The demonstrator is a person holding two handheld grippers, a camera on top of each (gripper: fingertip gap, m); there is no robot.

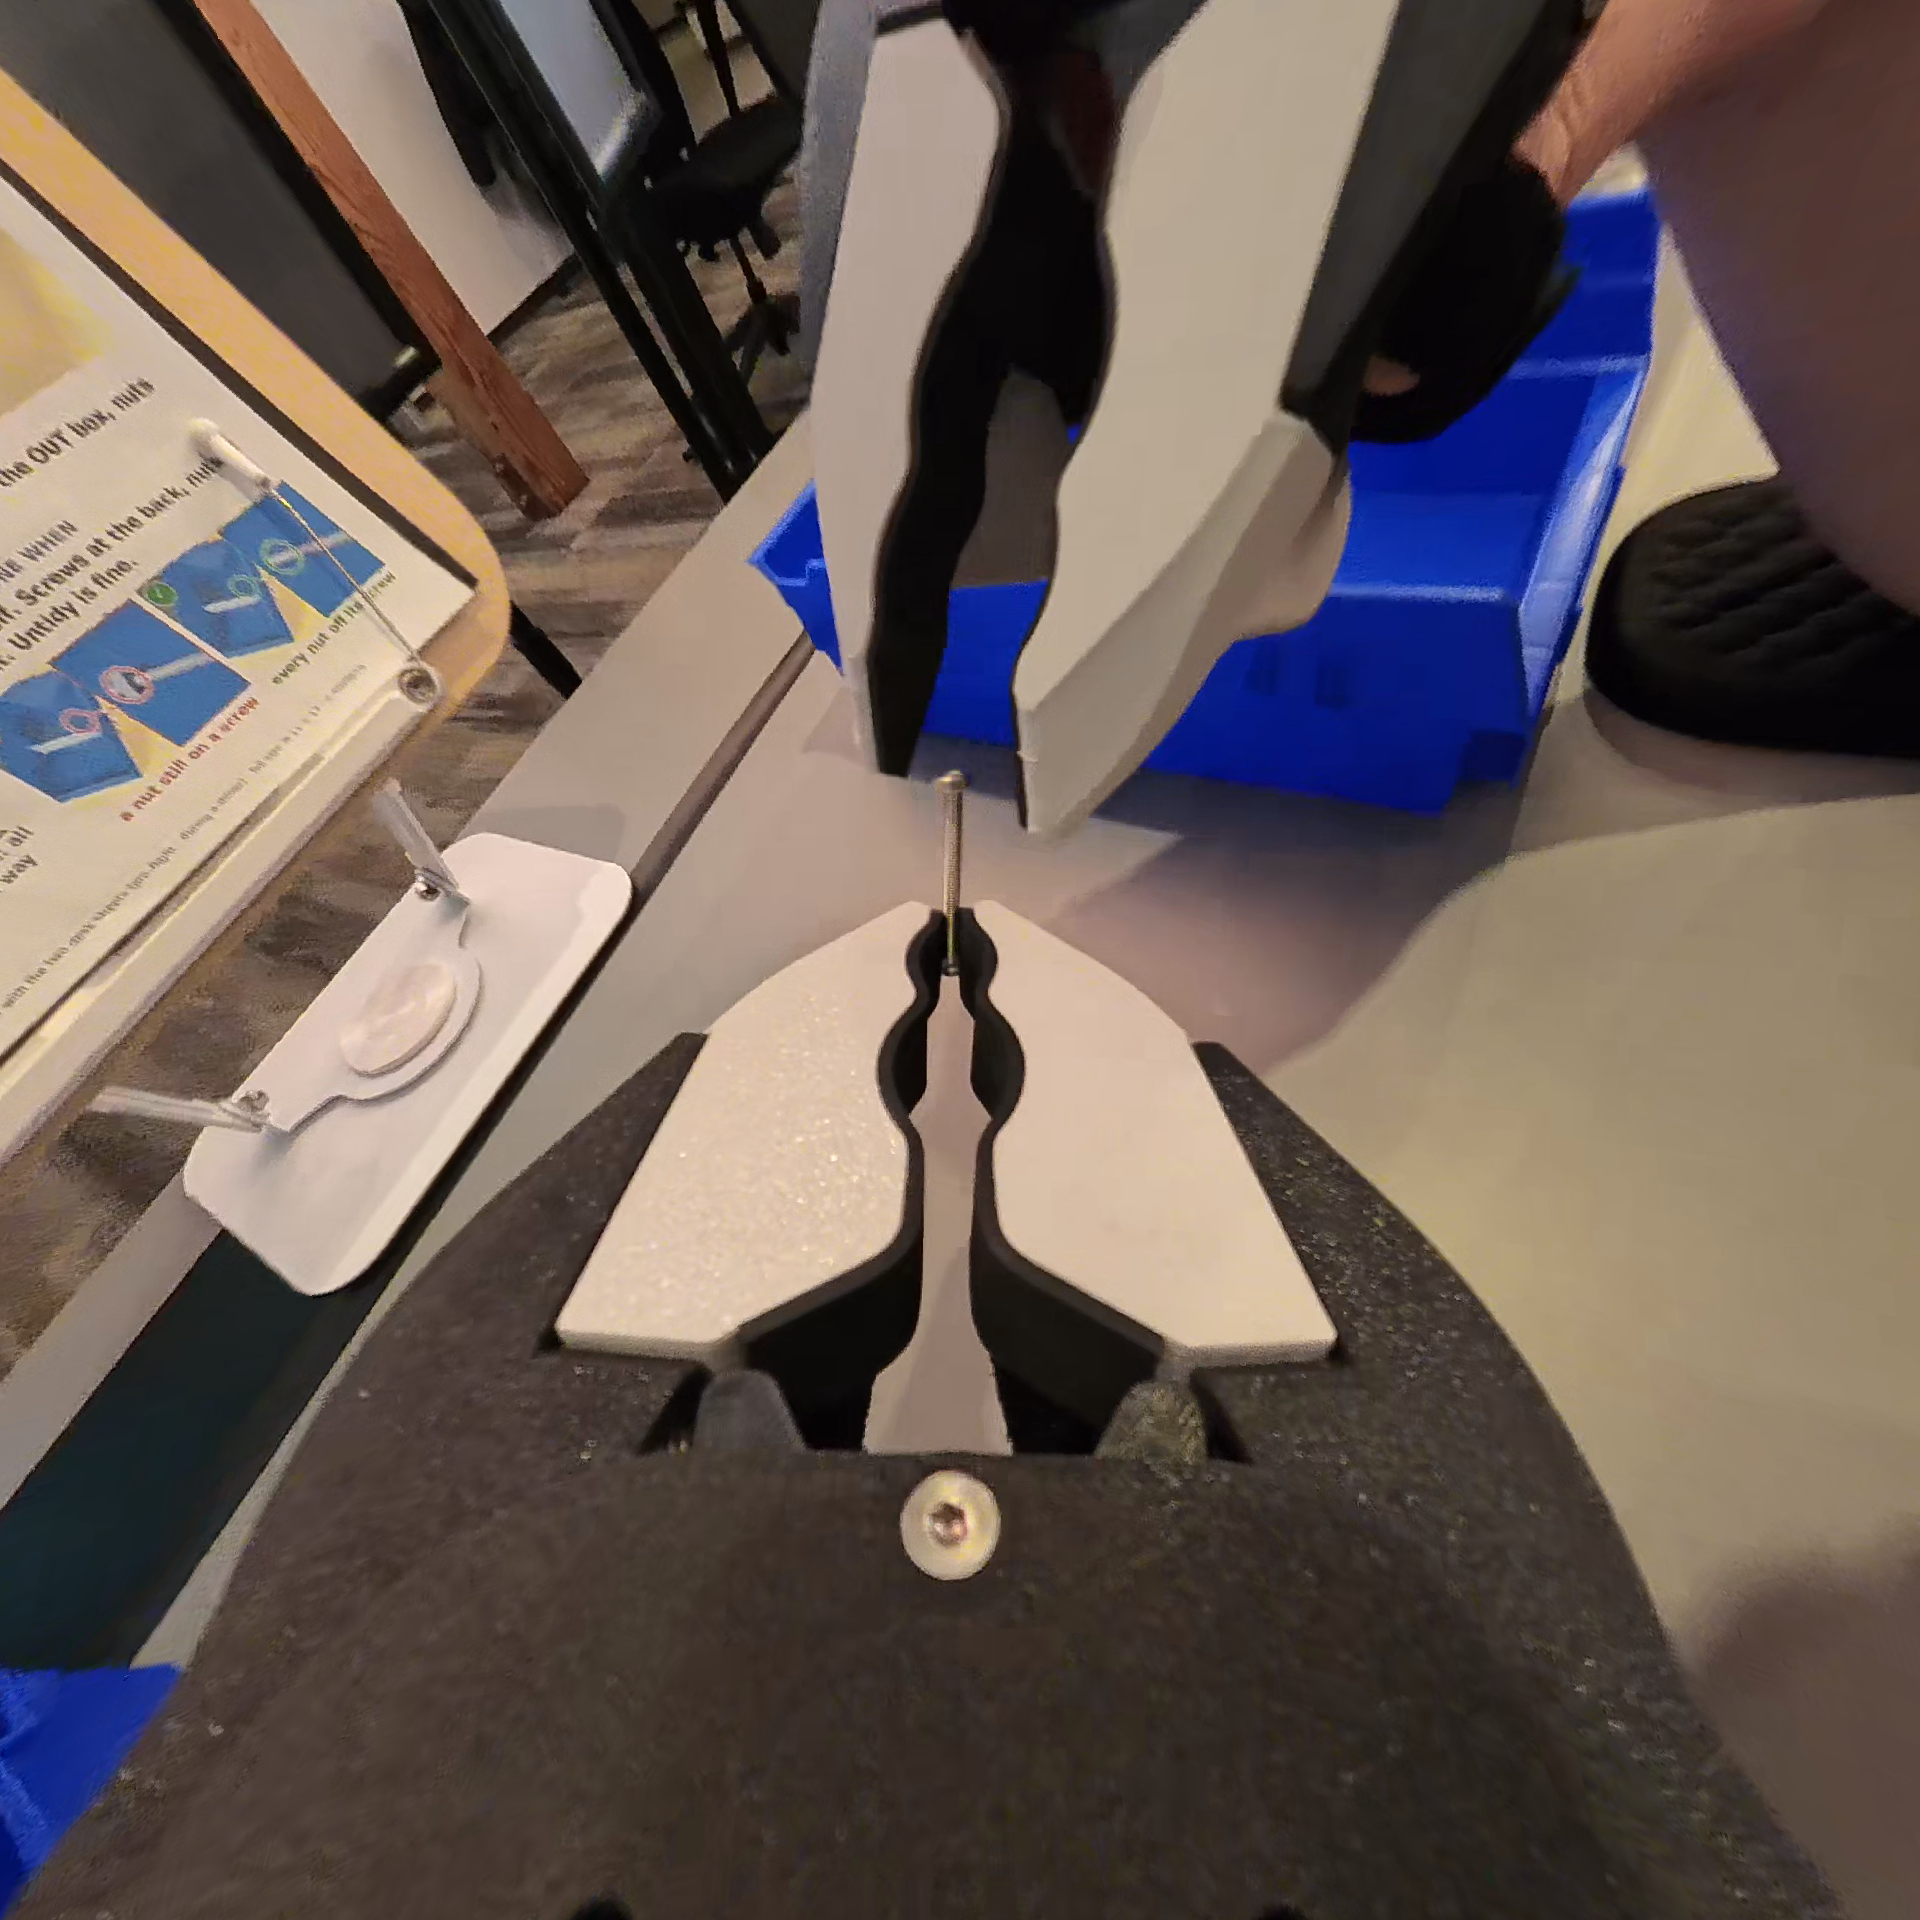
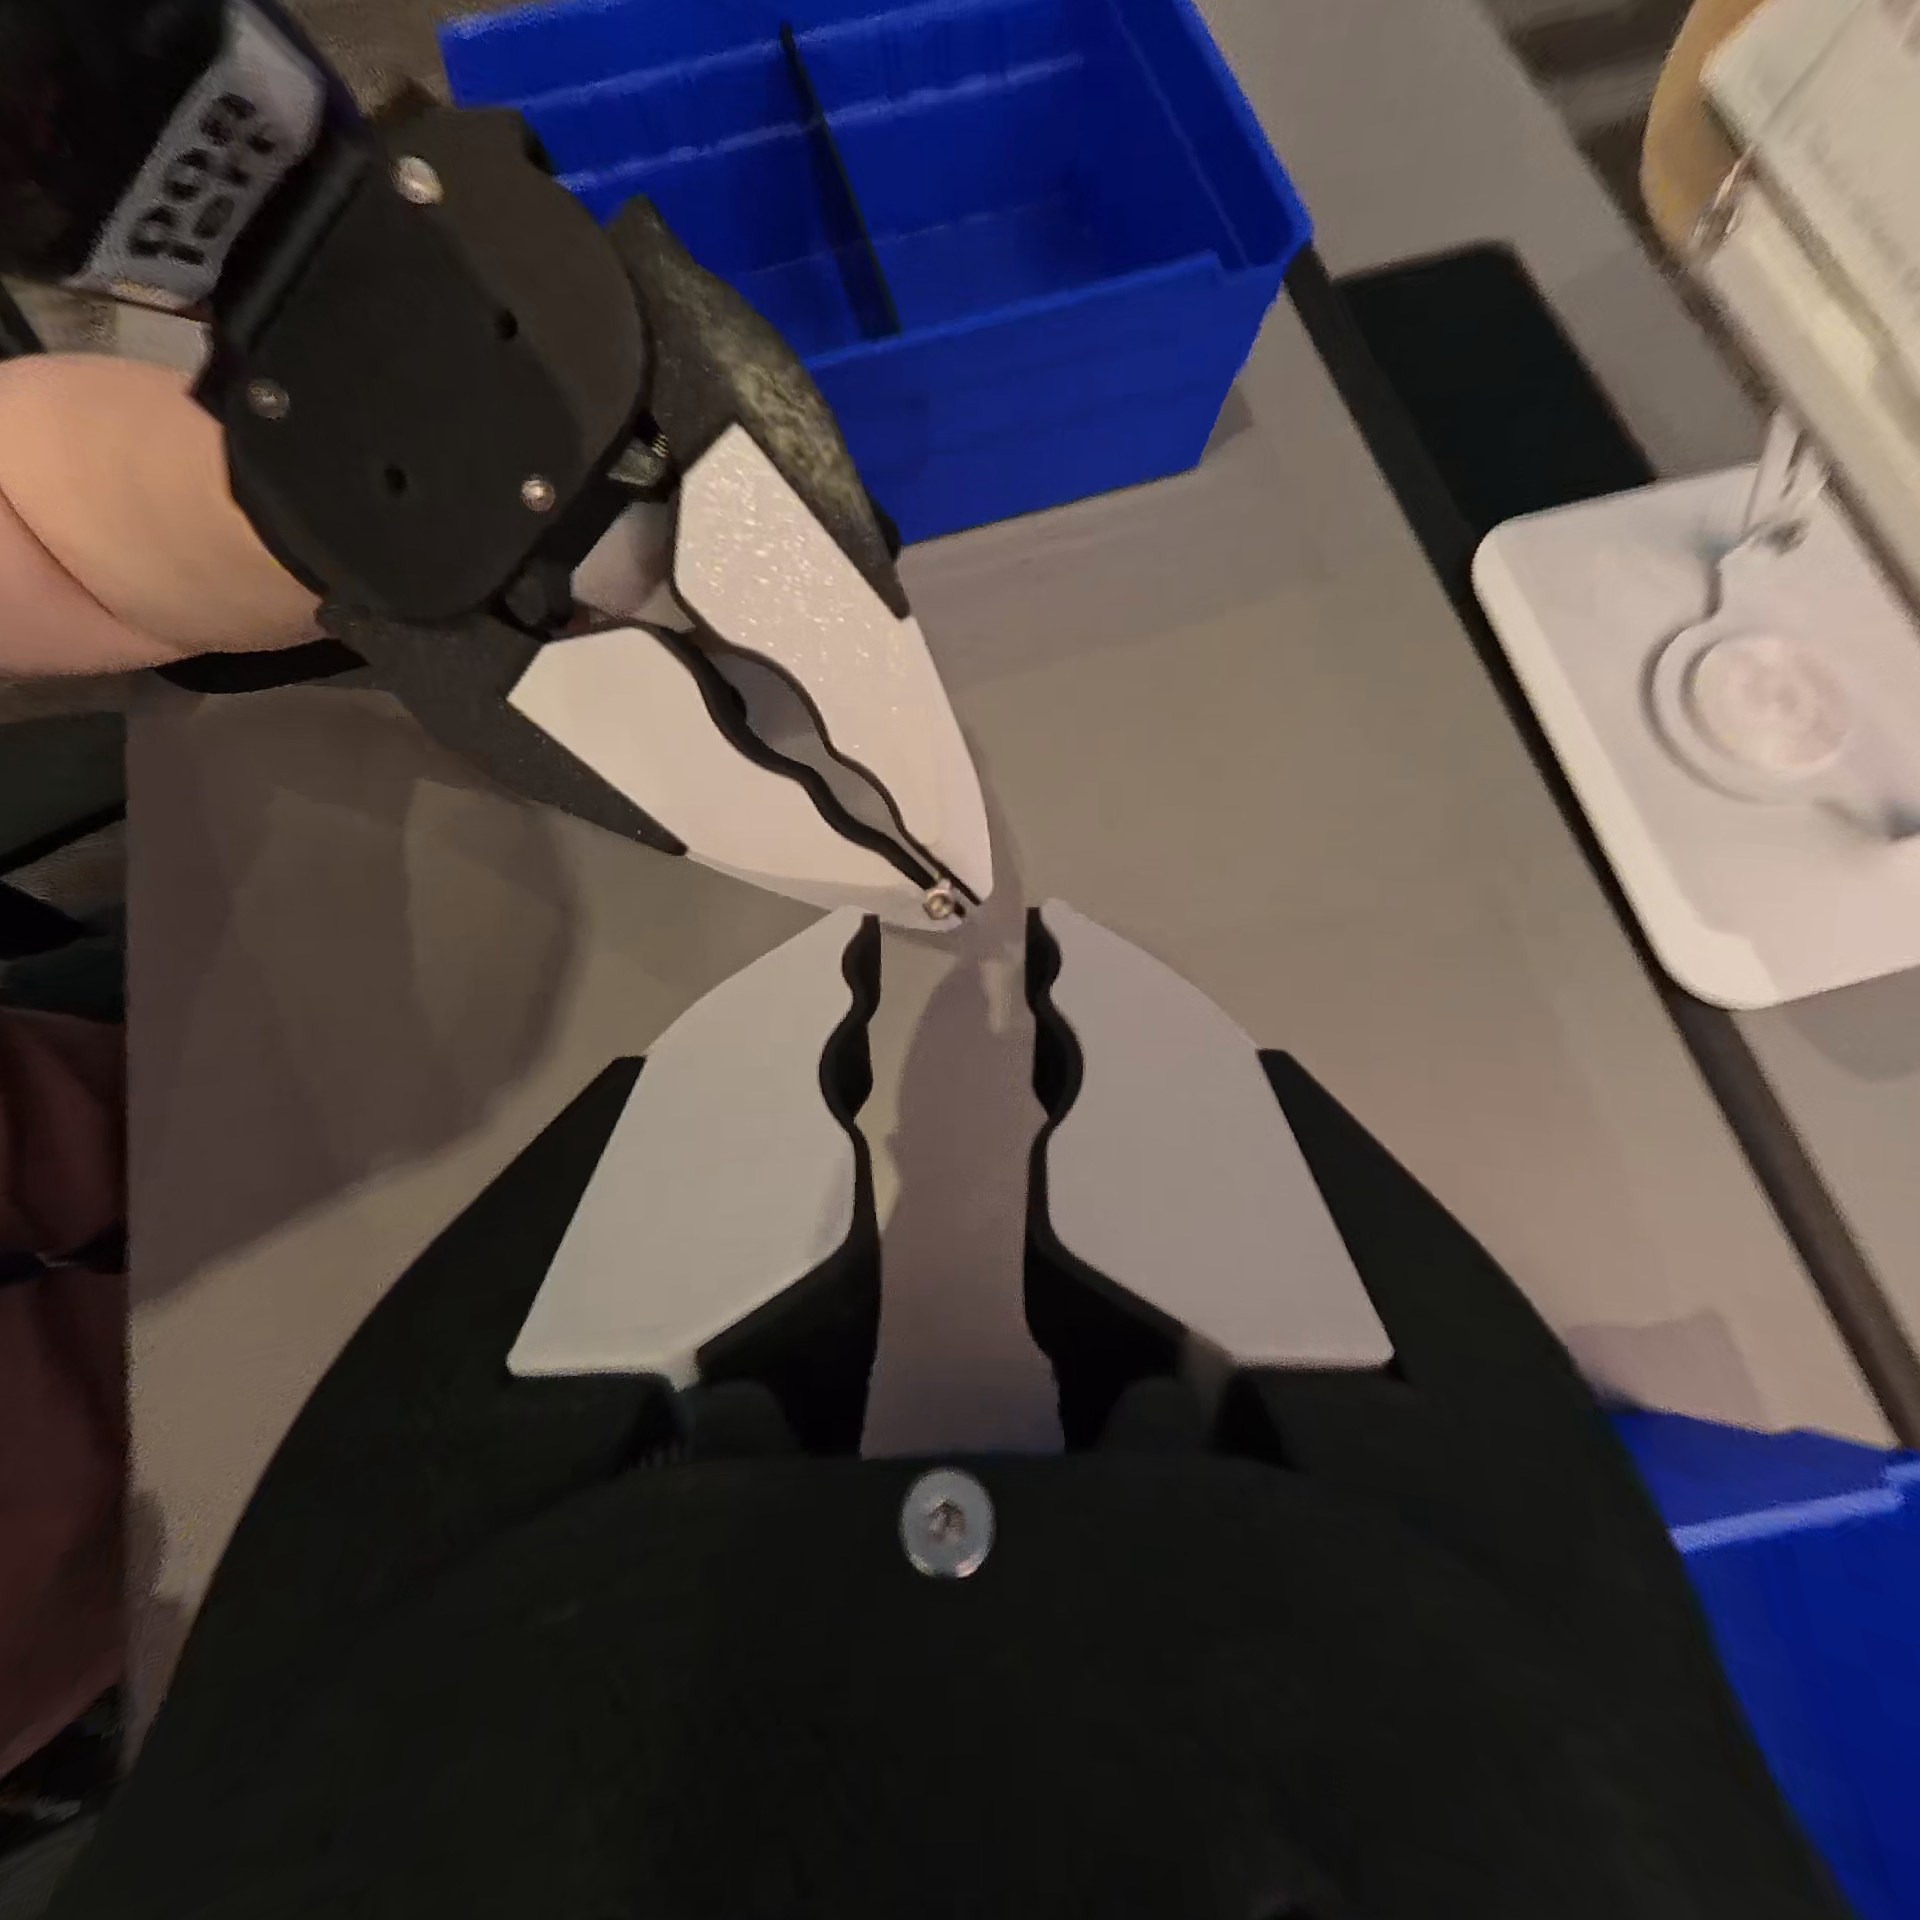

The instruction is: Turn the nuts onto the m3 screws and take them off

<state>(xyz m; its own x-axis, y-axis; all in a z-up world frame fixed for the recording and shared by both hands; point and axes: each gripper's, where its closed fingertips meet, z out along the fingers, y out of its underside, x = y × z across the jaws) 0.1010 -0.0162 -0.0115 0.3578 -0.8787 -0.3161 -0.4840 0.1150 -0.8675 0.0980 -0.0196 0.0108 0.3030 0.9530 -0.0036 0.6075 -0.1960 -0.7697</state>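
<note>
My left gripper [image 1: 951, 916] is shut on a thin metal m3 screw [image 1: 951, 862] and holds it by one end above the grey table, with the shaft pointing forward. The free end carries a small wider piece, a head or a nut; I cannot tell which. My right gripper [image 1: 966, 795] comes down from above, open, with a fingertip on either side of that end and not touching it. In the right wrist view the right gripper [image 2: 951, 920] is open and empty. The left gripper [image 2: 954, 896] reaches in from the upper left with the screw [image 2: 940, 902] seen end-on at its tips.
A blue bin [image 1: 1351, 675] stands behind the grippers; in the right wrist view a blue bin [image 2: 1039, 312] has a black divider. Another blue bin [image 2: 1818, 1610] is at the lower right. An instruction sheet stand [image 1: 208, 623] with a white base [image 1: 416, 1060] stands at the table edge. Both grippers' tips are close together, under 4 cm apart.
</note>
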